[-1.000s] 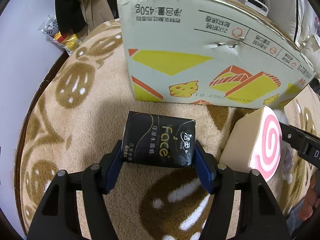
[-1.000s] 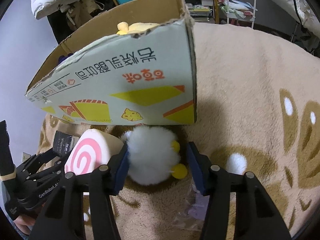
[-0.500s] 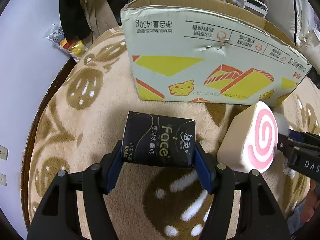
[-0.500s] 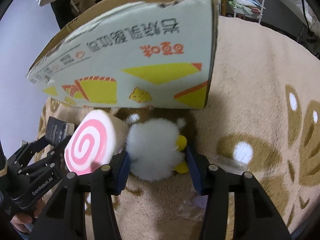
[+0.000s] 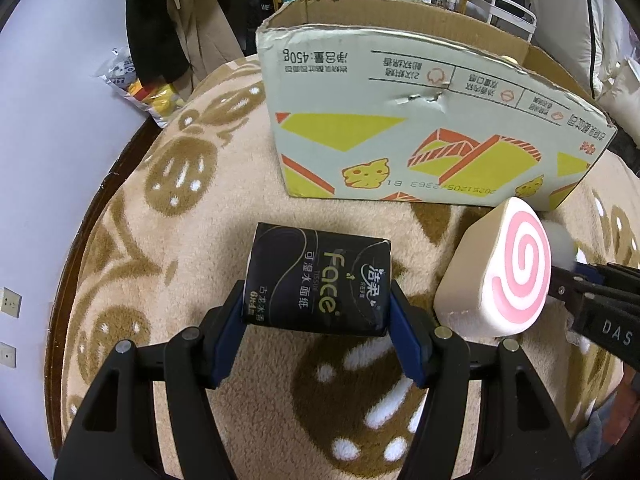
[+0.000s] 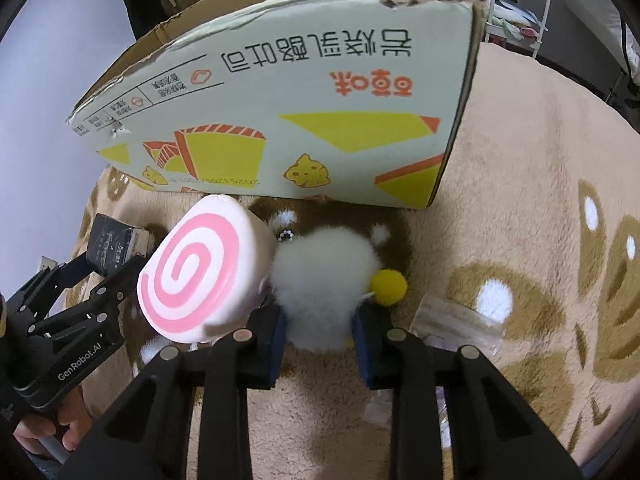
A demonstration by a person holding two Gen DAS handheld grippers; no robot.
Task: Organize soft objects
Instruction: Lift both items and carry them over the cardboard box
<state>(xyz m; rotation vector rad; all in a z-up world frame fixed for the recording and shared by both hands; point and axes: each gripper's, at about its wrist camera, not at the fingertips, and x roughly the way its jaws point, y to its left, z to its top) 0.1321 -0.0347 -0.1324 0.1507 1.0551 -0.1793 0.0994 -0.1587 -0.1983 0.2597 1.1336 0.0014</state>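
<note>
The right tongs (image 6: 320, 336) have just been closing and now pinch the white fluffy toy (image 6: 324, 276), near the cardboard box (image 6: 280, 120). The left tongs (image 5: 316, 320) pinch the black tissue pack (image 5: 318, 280). I would lift the toy straight, so it does not push the pink swirl cushion (image 6: 200, 272) touching it on the left.

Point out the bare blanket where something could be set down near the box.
Free: blanket left of the box, beyond the tissue pack; more right of the box's corner. Crowded: in front of the box, swirl cushion, white plush and plastic wrapper sit close together.
</note>
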